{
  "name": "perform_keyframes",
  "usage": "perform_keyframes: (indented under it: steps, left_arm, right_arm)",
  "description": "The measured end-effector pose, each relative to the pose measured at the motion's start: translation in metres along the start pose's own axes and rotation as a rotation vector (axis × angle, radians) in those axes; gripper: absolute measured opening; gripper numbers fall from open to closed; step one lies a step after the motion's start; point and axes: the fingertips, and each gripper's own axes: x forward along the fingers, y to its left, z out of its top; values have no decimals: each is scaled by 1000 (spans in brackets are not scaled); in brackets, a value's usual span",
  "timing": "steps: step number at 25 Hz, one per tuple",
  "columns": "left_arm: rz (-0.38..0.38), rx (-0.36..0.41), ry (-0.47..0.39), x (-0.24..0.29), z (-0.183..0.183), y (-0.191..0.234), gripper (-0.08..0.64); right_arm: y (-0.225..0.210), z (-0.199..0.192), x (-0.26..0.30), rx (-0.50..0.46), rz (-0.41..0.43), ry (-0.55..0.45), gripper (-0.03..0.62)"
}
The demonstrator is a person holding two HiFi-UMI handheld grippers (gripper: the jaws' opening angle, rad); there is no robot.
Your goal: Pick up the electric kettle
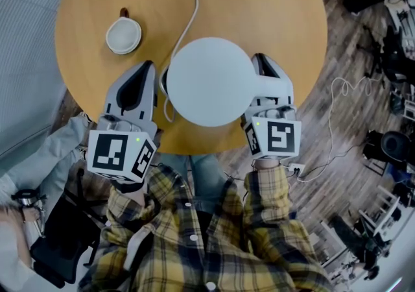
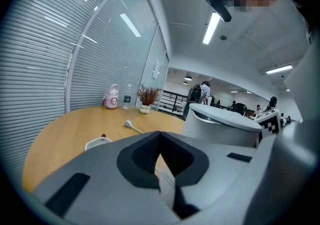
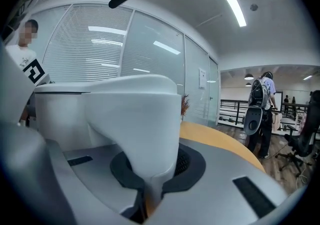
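Right gripper view shows the right gripper (image 3: 152,171) clamped on the kettle handle (image 3: 137,119), the left gripper (image 2: 160,141) shut and empty; a steady lift looks next.

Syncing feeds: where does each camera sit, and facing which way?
Head view: on the person's head, facing steeply down at table; shows left tongs, right tongs, plaid sleeves.
Left gripper view: on left tongs, facing across the table; own jaws show.
Right gripper view: on right tongs, facing the gripped kettle handle.
All share the kettle.
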Motion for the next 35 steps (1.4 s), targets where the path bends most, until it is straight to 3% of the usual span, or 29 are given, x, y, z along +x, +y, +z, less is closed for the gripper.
perform_keyframes:
  steps: [23,35]
  left_arm:
    - [33,5,-52,-1,44,8,3]
    - [24,29,-105,-7,82,-5,3]
  right_arm:
    - [-19,11,18,112,-77,16,43]
    - [-33,48,5,122,-87,-21,43]
